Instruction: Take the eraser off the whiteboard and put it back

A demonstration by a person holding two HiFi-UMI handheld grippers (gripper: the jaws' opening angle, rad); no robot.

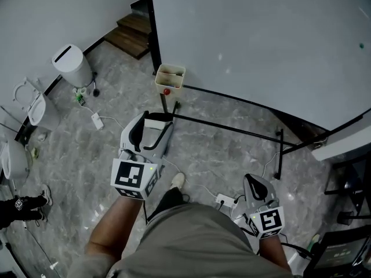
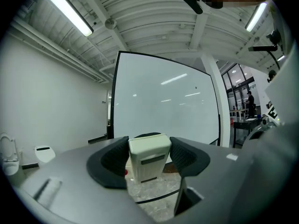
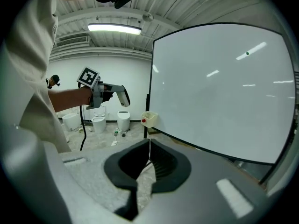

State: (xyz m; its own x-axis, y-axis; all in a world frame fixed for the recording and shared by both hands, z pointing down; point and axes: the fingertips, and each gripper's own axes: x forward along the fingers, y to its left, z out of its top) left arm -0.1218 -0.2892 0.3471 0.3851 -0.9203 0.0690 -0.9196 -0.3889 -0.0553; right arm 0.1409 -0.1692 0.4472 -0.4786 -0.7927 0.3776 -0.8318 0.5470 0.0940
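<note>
Looking down in the head view, the left gripper point(image 1: 155, 121) pointed toward the whiteboard point(image 1: 261, 39) near a box point(image 1: 170, 77); the right gripper point(image 1: 253, 183) hung back. In the left gripper view, its jaws clamped the eraser point(image 2: 148, 157), clear of the board. In the right gripper view, the jaws were closed, empty. Likely best: squeeze firmly, meet the board flat, then release.

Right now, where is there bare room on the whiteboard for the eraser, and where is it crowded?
Nearly all of the whiteboard is bare, rightward from its black left edge. It is crowded at the lower left corner, where the cream box hangs, and below, among the stand's black bars.
</note>
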